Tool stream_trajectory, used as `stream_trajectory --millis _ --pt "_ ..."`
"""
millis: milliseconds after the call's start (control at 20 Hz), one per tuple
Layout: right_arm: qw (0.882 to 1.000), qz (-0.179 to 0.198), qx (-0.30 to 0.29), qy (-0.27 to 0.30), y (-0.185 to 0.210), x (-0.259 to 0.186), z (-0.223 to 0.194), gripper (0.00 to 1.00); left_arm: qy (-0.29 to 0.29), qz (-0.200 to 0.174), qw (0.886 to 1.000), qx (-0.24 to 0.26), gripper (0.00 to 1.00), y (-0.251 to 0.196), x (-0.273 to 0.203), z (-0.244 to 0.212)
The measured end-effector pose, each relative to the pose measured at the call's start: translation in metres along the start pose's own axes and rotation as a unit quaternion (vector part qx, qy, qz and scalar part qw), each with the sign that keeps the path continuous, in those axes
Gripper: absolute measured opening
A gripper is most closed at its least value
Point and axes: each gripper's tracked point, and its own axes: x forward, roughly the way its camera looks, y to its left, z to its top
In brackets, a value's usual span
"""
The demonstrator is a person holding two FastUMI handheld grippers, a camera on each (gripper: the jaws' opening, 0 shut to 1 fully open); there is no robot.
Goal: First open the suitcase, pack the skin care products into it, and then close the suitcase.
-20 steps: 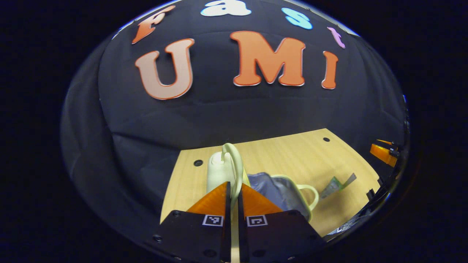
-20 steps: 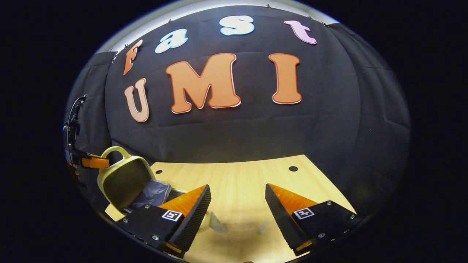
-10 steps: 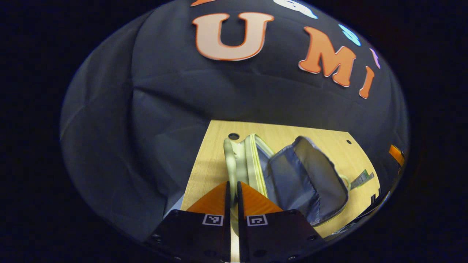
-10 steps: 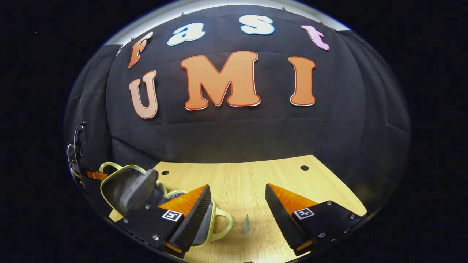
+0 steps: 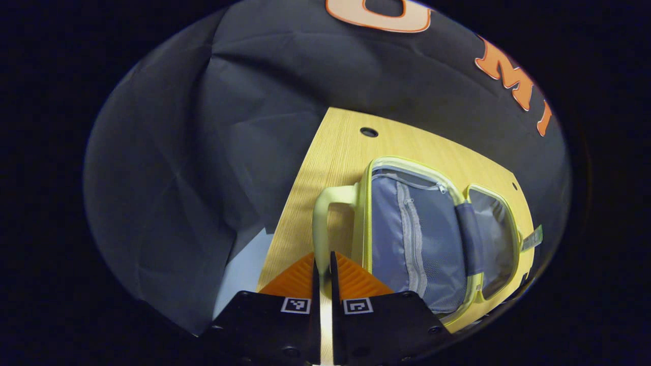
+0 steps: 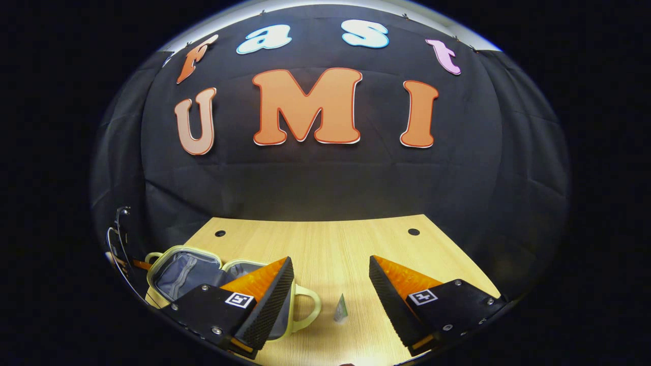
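Observation:
A pale yellow-green suitcase (image 5: 407,234) lies open flat on the wooden table, both grey-lined halves facing up. My left gripper (image 5: 323,264) is shut on the looped handle (image 5: 321,218) of the near half, low over the table's left edge. In the right gripper view the suitcase (image 6: 185,267) sits at the lower left, its other handle (image 6: 307,310) beside my left finger. My right gripper (image 6: 330,287) is open above the table, nothing between its fingers. A small green skin care tube (image 6: 341,309) stands on the table just below the gap; the same tube (image 5: 531,238) shows beyond the suitcase's far half.
The wooden table (image 6: 325,244) has round holes near its back corners (image 6: 413,232). Black cloth wall stands close behind it. The table's left edge (image 5: 290,213) drops off beside the held handle.
My left gripper has swung the lid over by its handle and laid it down flat; the suitcase went from half open to fully open. The right gripper stayed open, nearly still.

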Motion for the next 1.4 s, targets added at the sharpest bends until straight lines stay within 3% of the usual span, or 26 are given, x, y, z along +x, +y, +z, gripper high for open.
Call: stream_trajectory --millis 200,400,600,650,1000,1250,1400 --pt "1.0 -0.013 0.003 0.005 -0.01 -0.001 -0.004 0.95 0.009 0.015 1.0 -0.005 0.09 0.011 0.007 0.001" --pt "1.0 -0.016 0.004 0.0 -0.015 -0.003 -0.003 0.95 0.013 0.059 0.997 0.045 0.29 0.019 0.005 0.002" --pt "1.0 -0.017 0.006 -0.001 -0.023 -0.003 -0.006 0.95 -0.024 0.093 0.992 0.077 0.91 0.023 -0.021 0.028" --pt "1.0 -0.015 0.007 0.0 -0.027 -0.004 -0.007 0.95 -0.033 0.09 0.992 0.078 0.98 0.017 -0.027 0.033" --pt "1.0 -0.003 -0.011 -0.027 -0.04 -0.002 0.011 0.95 -0.141 0.085 0.98 0.114 0.96 -0.057 -0.087 0.092" --pt "0.998 0.009 -0.013 -0.054 -0.059 0.001 0.03 0.95 -0.249 0.046 0.96 0.124 0.96 -0.154 -0.155 0.148" --pt "0.997 0.019 -0.017 -0.068 -0.075 -0.002 0.041 0.95 -0.303 0.036 0.941 0.146 0.97 -0.203 -0.193 0.169"
